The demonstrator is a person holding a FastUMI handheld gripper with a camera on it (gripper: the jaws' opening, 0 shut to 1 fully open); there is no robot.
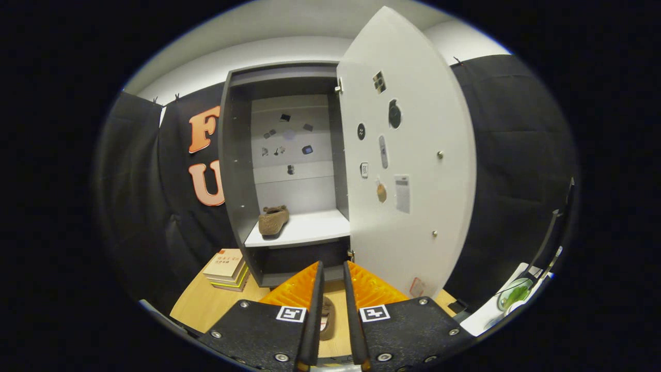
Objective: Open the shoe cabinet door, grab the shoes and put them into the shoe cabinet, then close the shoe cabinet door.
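The gripper (333,274) points at the cabinet, its orange fingers (294,292) a narrow gap apart and grasping nothing. Down in that gap, on the wooden desk (199,310), lies a brown shoe (327,318), seen only in part between the black finger mounts; the fingers sit above it, and whether they touch it cannot be told.

Just beyond the fingertips stands the grey cabinet (235,170) with its door (413,155) swung wide open to the right, the inner white face of the door carrying several small stickers and screws. To the left of the cabinet's base a stack of books (226,268) rests on the desk.

Inside the cabinet, on the white shelf (310,230), a second brown shoe (272,219) sits at the left side, near the left wall. The dark compartment under the shelf is in shadow. The back panel above the shelf has small stickers on it.

Far right, past the door, a white surface holds a bowl (514,294) with something green inside.
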